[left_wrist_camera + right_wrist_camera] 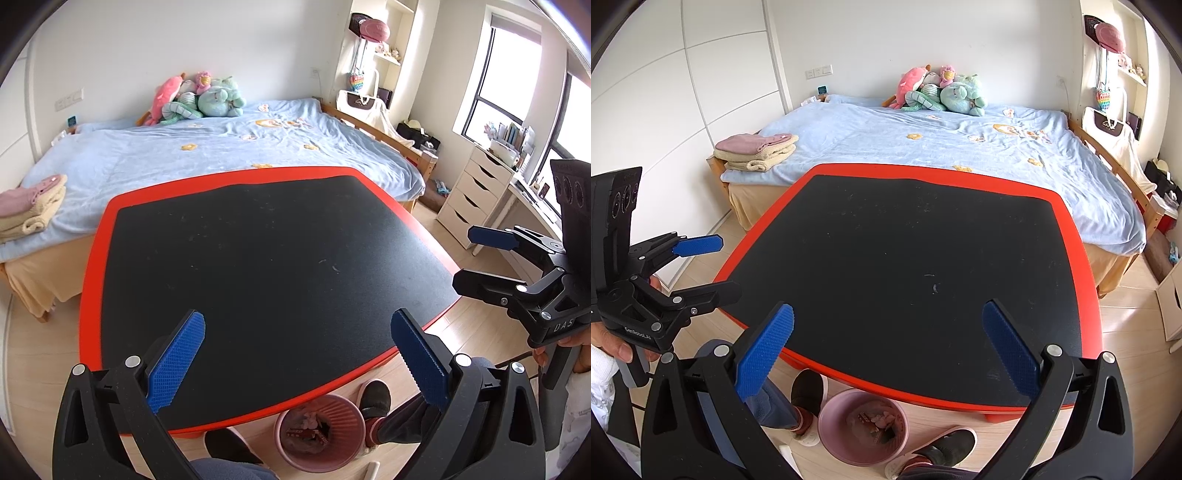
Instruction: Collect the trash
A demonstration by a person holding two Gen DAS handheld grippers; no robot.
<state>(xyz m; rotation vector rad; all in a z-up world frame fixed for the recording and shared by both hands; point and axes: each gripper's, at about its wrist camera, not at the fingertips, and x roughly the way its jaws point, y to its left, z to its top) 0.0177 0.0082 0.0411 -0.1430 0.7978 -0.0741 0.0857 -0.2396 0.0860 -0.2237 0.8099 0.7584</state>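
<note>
The left tongs [297, 356] hang over the near edge of the counter [258, 266], a black mat with a red border, with their blue-padded jaws spread wide and nothing between them. At the right edge the right tongs [476, 258] reach in sideways, jaws also apart and empty, gripped by a hand [576, 350]. Below the counter's near edge a pink trash bin [319, 432] stands on the wooden floor with wrappers inside, between two dark slippers [375, 400]. Beyond the counter lies a bed [207, 151] with a light blue cover, plush toys [199, 98] by the wall and folded towels [31, 206] at its left corner
</note>
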